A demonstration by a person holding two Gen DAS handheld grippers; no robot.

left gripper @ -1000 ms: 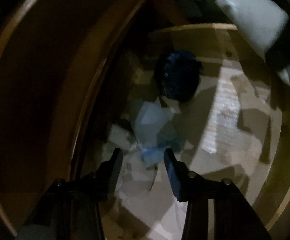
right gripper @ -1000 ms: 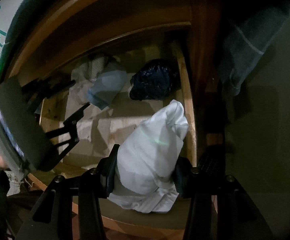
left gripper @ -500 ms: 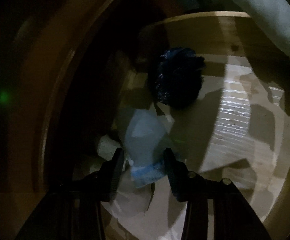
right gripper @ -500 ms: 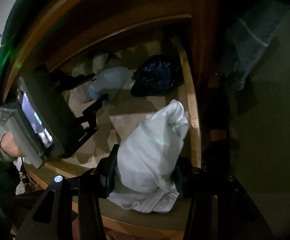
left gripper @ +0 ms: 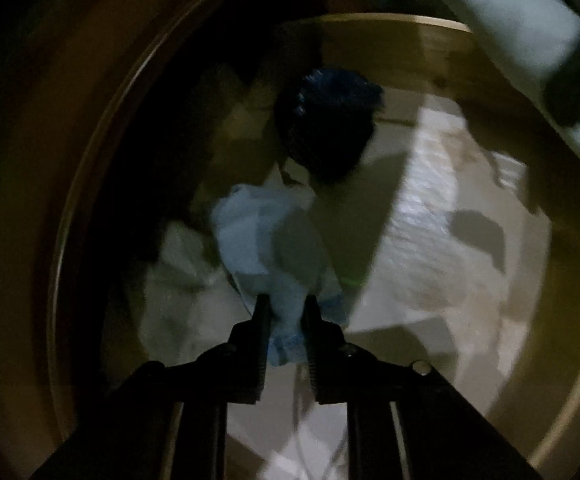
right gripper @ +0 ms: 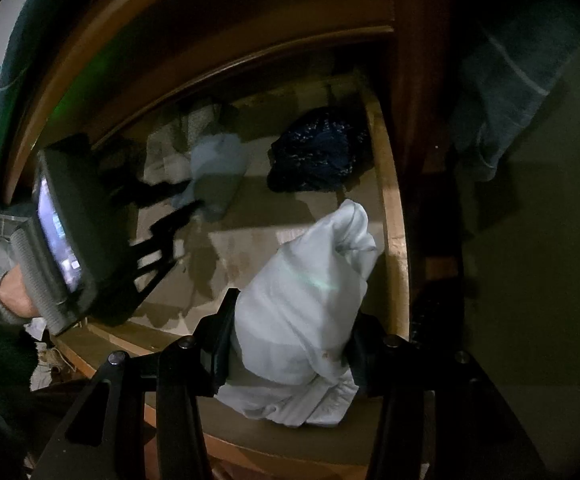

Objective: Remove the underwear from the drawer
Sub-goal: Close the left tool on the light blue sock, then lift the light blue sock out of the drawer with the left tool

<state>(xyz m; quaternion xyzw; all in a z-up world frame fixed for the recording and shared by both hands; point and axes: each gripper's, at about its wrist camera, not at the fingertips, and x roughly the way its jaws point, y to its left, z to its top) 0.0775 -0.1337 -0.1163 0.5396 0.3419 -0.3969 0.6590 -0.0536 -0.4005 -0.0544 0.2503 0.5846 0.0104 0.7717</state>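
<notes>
Inside the open wooden drawer (left gripper: 409,26) lies light blue underwear (left gripper: 258,232). My left gripper (left gripper: 286,304) points down into the drawer, its jaws closing with the near end of that blue cloth pinched between the pads. A dark blue patterned garment (left gripper: 325,128) lies behind it, untouched. Over the drawer's front right corner, my right gripper (right gripper: 290,320) is shut on a bundle of white underwear (right gripper: 301,280), which sticks up between the fingers. The same bundle (left gripper: 509,20) shows at the left wrist view's top right.
A crumpled white cloth (right gripper: 170,152) sits at the drawer's back left, beside the blue underwear (right gripper: 218,160). The drawer's right wall (right gripper: 393,208) stands close to the white bundle. A grey-blue cloth (right gripper: 501,92) hangs outside at the right. A person's hand (right gripper: 10,296) grips the left tool.
The left gripper moved forward and down onto the light blue underwear, and its jaws narrowed from wide apart to pinching the cloth. The right gripper and its white bundle stayed still.
</notes>
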